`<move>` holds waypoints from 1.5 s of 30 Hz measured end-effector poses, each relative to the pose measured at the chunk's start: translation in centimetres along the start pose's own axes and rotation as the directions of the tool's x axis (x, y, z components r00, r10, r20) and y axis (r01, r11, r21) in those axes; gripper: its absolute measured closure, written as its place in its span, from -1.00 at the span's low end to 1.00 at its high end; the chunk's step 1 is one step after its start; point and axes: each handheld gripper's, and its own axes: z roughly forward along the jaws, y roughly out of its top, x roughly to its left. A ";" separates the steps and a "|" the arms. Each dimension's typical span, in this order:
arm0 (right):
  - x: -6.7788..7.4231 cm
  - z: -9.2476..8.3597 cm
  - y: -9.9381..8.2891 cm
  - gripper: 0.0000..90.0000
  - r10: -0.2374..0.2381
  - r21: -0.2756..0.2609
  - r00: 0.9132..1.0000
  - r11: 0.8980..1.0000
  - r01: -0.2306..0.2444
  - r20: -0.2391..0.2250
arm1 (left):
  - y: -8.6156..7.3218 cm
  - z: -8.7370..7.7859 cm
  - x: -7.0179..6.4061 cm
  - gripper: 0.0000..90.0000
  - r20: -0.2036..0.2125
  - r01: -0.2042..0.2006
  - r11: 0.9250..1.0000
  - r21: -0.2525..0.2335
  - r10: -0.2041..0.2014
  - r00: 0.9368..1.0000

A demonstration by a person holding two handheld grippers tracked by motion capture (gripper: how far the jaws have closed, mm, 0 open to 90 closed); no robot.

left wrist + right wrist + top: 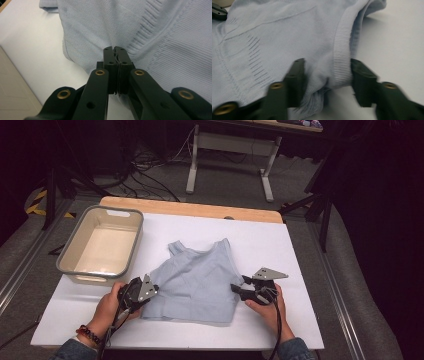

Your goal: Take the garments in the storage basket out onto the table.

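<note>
High view: the left gripper [150, 290] is clamped on the pale blue knit top [192, 280], pinning its side edge, probably for folding. The right gripper [239, 291] straddles the ribbed hem [342, 62], jaws apart, not yet gripping.

A: We see a pale blue knitted sleeveless top [196, 282] spread flat on the white tabletop [280, 250].

B: Yes, and we see the left tongs [154, 290] at its left edge, the right tongs [235, 289] at its right edge, each in a hand.

A: Left of the top we find a grey-rimmed cream plastic tub [70, 255], near it but apart.
</note>
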 end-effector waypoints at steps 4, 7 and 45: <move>0.6 -0.6 0.3 0.55 -0.053 -0.044 0.998 0.998 0.054 0.027 | 0.0 0.0 -0.1 0.98 -0.011 -0.007 1.000 0.008 0.007 1.000; 1.3 -1.4 1.2 0.57 -0.076 -0.061 0.995 0.995 0.080 0.062 | 0.0 -0.1 0.0 0.98 -0.009 0.002 1.000 -0.004 -0.002 1.000; 5.9 5.8 6.0 0.15 -0.214 0.081 0.973 0.975 0.208 0.081 | 4.6 1.8 -7.2 -0.14 0.259 -0.089 0.985 -0.146 0.124 0.958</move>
